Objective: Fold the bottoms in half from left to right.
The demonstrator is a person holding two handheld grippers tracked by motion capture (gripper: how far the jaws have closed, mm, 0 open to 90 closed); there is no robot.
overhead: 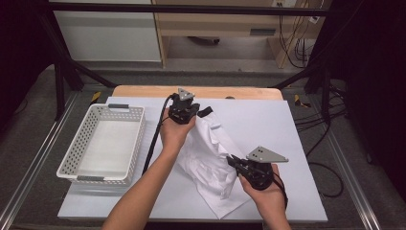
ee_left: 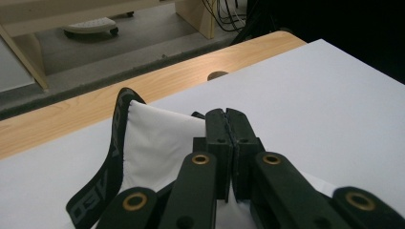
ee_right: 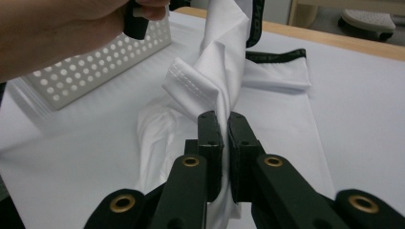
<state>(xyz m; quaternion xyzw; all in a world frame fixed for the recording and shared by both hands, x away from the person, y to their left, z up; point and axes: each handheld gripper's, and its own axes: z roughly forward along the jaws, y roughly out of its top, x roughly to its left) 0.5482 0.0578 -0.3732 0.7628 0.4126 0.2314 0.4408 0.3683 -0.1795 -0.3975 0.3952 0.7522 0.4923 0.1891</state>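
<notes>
A white garment (overhead: pixel 210 158) with a black lettered waistband (ee_left: pixel 112 157) lies crumpled and partly lifted over the white table cover (overhead: pixel 268 124). My left gripper (overhead: pixel 187 111) holds its far end just above the table, jaws shut on the white cloth (ee_left: pixel 162 143) next to the waistband. My right gripper (overhead: pixel 234 162) sits at the garment's near right side, jaws shut on a twisted fold of the cloth (ee_right: pixel 224 90). In the right gripper view the fabric rises in a twist toward the left hand (ee_right: pixel 57 28), and a hemmed edge (ee_right: pixel 191 81) hangs open.
A white perforated basket (overhead: pixel 103 143) stands at the left of the cover. The wooden table edge (overhead: pixel 143 91) runs along the back. Black frame bars and cables surround the table on the floor.
</notes>
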